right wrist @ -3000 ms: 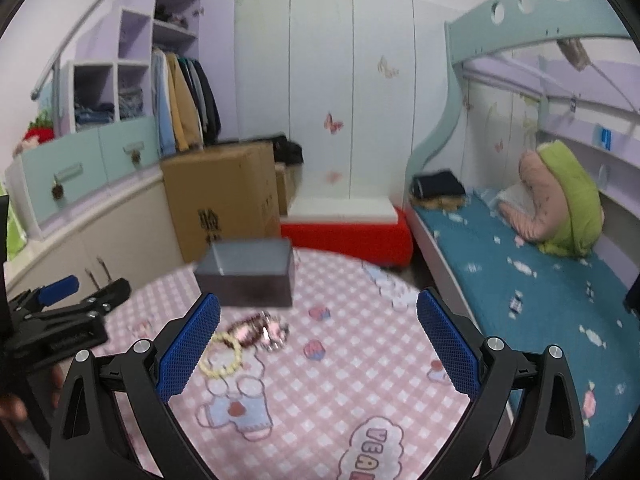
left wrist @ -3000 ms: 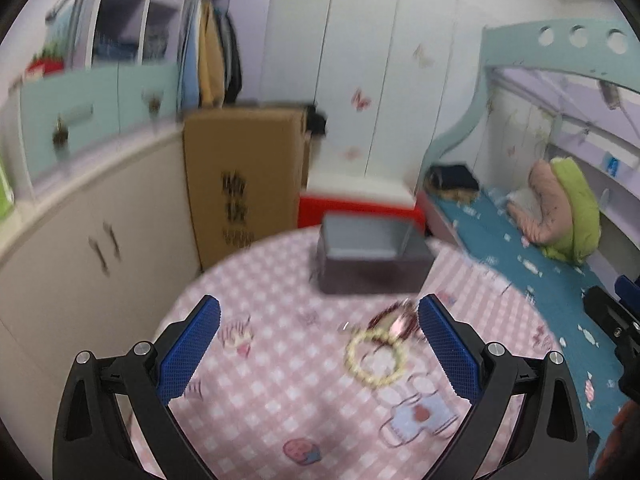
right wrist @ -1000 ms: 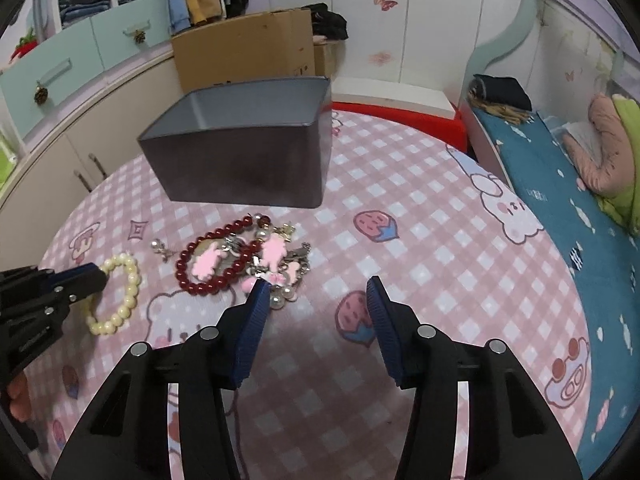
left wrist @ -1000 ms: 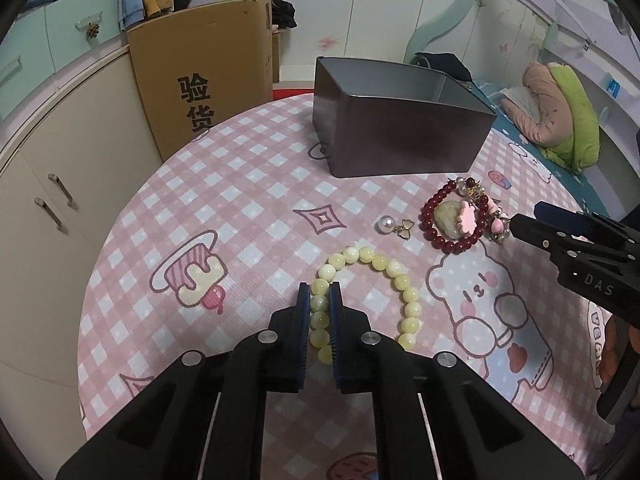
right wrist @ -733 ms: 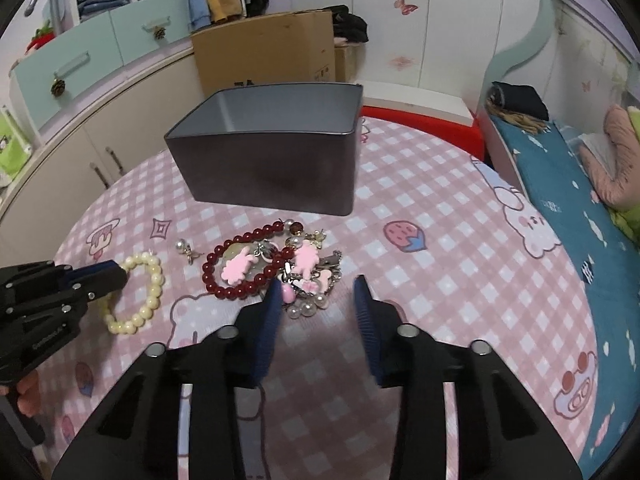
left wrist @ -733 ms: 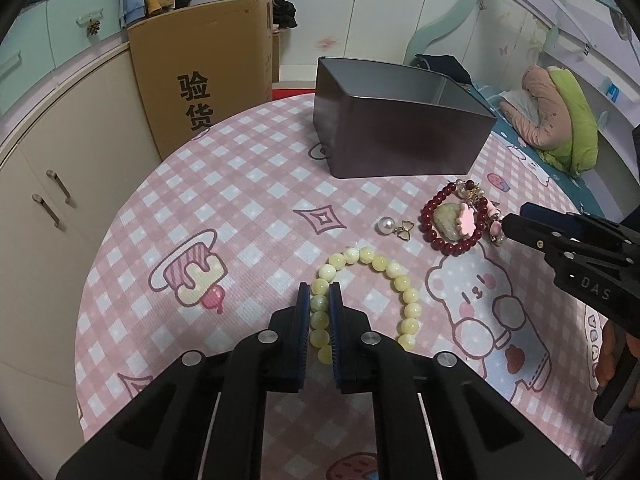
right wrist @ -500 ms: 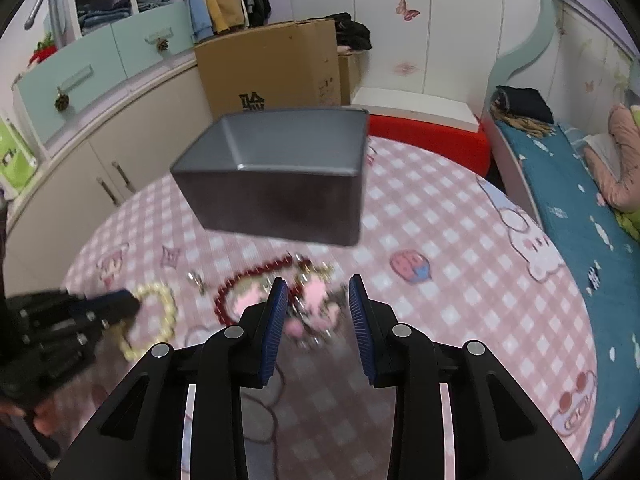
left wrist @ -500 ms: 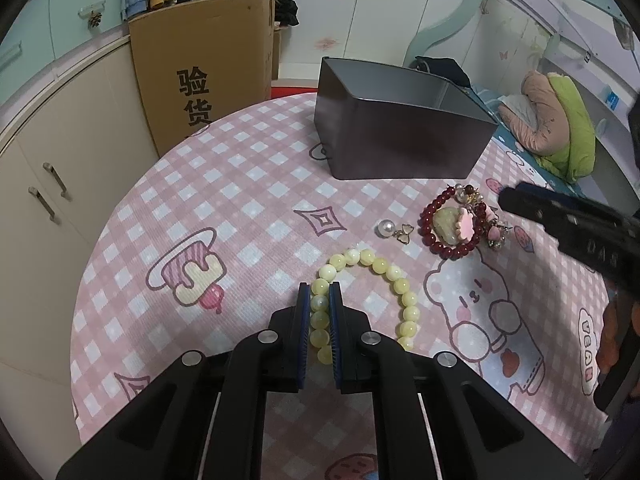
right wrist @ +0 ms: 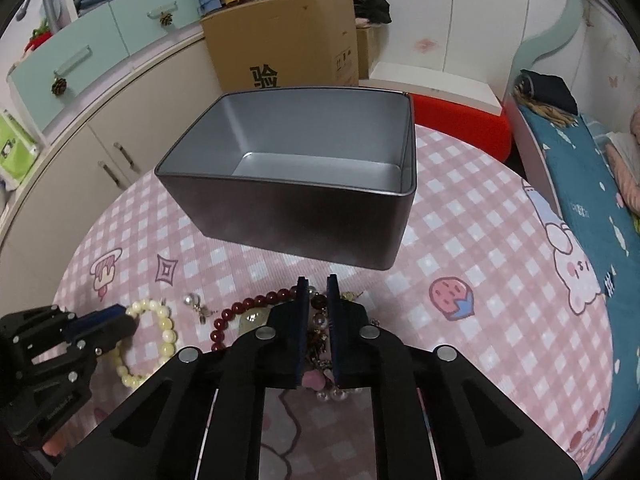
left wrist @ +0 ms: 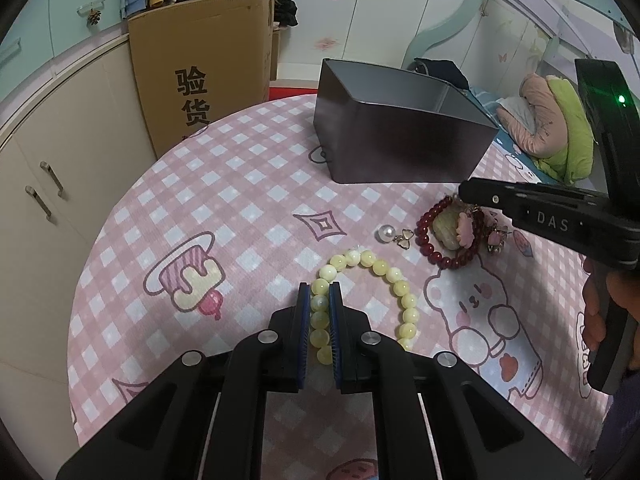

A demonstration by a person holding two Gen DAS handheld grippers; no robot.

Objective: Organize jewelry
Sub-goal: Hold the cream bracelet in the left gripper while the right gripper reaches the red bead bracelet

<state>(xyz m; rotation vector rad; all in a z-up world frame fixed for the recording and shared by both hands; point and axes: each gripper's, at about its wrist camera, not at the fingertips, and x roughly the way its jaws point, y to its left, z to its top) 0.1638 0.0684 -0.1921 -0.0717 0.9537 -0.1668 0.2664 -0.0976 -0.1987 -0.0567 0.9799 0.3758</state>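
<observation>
My left claw [left wrist: 320,312] is clamped on the yellow bead bracelet [left wrist: 372,300]; my right claw [right wrist: 318,320] has closed on the tangled red bracelet and charms [right wrist: 256,308], near the empty grey tin [right wrist: 304,196]. Lifting may drag the tangle or snag strands. Pink checked desk [right wrist: 480,248], bedroom, bed [right wrist: 580,184] right.

Count — one grey tin [right wrist: 304,216], one yellow bead bracelet [left wrist: 376,268], one red bead bracelet [left wrist: 436,256], one pearl earring [left wrist: 394,235] — two grippers.

the right gripper [right wrist: 318,300] hides part of the red bracelet [right wrist: 256,303].
</observation>
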